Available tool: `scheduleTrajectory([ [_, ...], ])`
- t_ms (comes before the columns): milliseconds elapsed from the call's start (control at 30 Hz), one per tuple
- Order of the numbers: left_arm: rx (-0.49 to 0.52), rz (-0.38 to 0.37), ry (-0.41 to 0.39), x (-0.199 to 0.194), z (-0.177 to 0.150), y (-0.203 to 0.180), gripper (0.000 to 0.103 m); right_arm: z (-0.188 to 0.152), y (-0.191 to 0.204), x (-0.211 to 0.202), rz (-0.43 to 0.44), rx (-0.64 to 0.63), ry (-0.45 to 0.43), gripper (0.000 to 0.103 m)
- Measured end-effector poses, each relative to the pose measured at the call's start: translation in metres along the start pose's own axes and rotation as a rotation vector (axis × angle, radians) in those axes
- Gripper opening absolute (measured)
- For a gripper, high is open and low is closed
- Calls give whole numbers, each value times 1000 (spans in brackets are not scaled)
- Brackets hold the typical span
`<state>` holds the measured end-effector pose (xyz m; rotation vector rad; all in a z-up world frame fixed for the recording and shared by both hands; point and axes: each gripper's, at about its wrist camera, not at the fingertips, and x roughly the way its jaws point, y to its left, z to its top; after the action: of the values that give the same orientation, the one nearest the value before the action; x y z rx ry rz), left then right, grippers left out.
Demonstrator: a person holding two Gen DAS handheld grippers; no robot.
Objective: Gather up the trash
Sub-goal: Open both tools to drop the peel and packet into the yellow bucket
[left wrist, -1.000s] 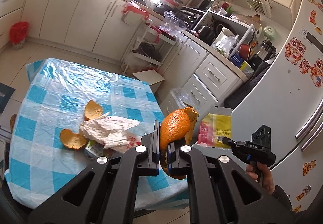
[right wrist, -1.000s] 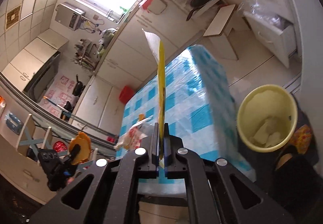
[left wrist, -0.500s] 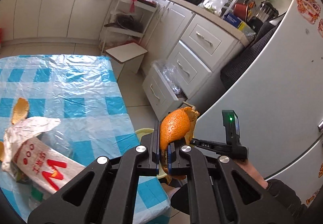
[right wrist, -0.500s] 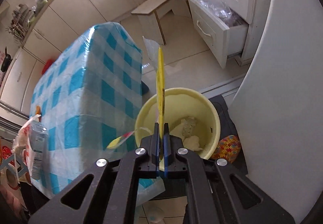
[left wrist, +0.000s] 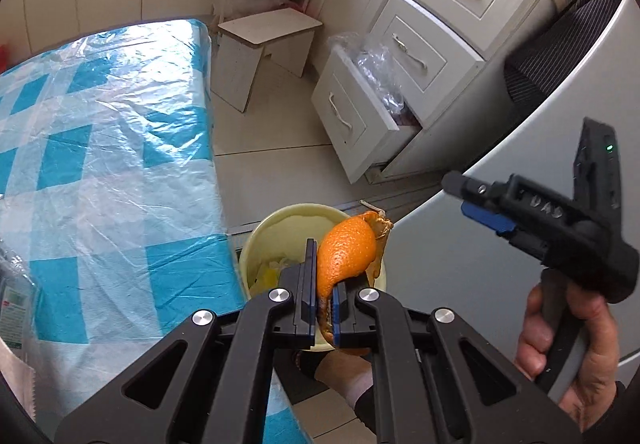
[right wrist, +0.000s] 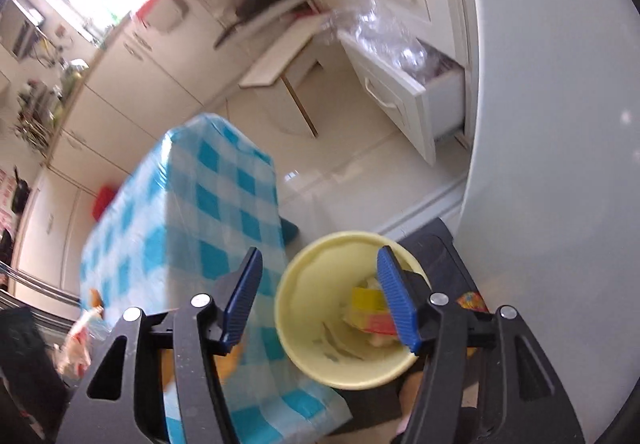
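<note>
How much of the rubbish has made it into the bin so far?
Done: a yellow-and-red wrapper lies in the pale yellow plastic bin under the open, empty right gripper. In hand: the left gripper clamps a piece of orange peel above the bin. Left: that peel's drop, and some packaging at the edge of the blue-checked table.
</note>
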<state>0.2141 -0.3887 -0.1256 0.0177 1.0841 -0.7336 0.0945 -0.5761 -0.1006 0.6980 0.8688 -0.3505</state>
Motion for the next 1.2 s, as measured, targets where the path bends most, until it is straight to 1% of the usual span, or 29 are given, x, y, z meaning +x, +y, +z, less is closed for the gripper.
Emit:
scheduleTrajectory([
  [167,15,31,51,29,2,-18,6,7,8,-5,40,-2,-25,59],
  [233,18,41,66,35,3,-19,8,8,10,-6,43,-8,-31,59],
  [333,22,55,92,43,4,-19,18,13,13,-8,52,-3,-39,59],
  [400,21,63,97,46,4,-19,27,14,14,-7,59,2,-46,59],
  [533,27,55,103,47,4,-19,29,14,15,-6,69,8,-52,60],
  [567,29,53,104,46,3,-19,31,14,17,-6,69,7,-52,60],
  [600,30,49,103,45,3,-19,35,14,17,-6,69,6,-52,60],
  [633,31,46,97,44,3,-19,39,14,18,-6,68,6,-53,60],
  [667,33,48,86,42,4,-20,45,14,18,-6,69,6,-54,60],
  [700,39,53,75,40,4,-21,49,14,19,-6,70,8,-56,61],
  [900,72,77,38,22,3,-24,54,15,20,-7,72,8,-66,62],
  [1067,119,120,-1,4,-5,-30,58,16,19,-9,71,7,-74,64],
  [1200,147,145,-26,-11,-11,-33,61,16,22,-9,53,-5,-83,66],
])
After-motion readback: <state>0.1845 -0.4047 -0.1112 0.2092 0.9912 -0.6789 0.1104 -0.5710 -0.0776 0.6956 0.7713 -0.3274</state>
